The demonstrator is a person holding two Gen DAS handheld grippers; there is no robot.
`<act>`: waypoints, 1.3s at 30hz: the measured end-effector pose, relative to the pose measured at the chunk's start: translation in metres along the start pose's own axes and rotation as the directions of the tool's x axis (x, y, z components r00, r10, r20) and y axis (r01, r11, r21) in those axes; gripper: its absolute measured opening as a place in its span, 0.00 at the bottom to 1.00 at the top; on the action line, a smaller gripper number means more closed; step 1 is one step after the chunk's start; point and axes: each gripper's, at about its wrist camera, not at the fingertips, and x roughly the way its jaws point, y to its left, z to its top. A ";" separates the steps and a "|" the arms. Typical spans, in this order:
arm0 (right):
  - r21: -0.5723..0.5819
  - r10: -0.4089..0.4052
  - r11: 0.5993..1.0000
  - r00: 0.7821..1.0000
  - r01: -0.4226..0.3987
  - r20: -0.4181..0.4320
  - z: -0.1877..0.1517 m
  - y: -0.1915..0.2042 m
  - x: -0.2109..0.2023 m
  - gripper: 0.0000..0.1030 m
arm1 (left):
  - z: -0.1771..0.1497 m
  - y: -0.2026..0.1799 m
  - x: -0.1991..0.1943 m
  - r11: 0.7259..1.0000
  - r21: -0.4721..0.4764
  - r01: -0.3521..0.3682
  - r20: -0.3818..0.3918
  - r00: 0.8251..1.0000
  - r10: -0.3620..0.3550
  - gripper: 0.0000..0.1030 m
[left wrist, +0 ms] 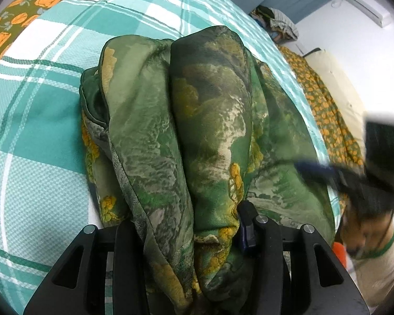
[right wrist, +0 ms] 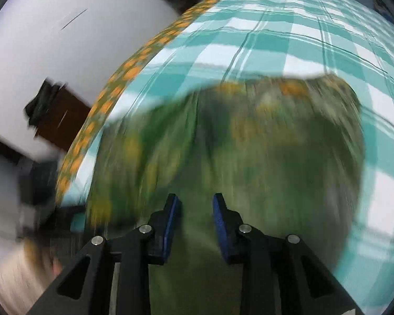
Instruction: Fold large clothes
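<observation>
- The bed (left wrist: 39, 136), under a teal plaid sheet, carries the green printed garment (left wrist: 170, 120), bunched in thick rolls, not flat.
- Folding looks midway: no tidy stack yet.
- Left gripper (left wrist: 189, 233) clamps a thick bunch of it.
- Right gripper (right wrist: 194, 218) hangs over the cloth, jaws apart, holding nothing.

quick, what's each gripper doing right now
left gripper: shut on a bunched fold of the green patterned garment.
right gripper: open, nothing between its pads, over the blurred garment.
</observation>
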 end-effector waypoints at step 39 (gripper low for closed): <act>-0.085 -0.068 0.994 0.997 0.070 0.028 -0.031 0.060 0.027 0.26 | -0.022 0.072 -0.037 0.882 -0.391 0.265 0.180 0.961 -0.209 0.92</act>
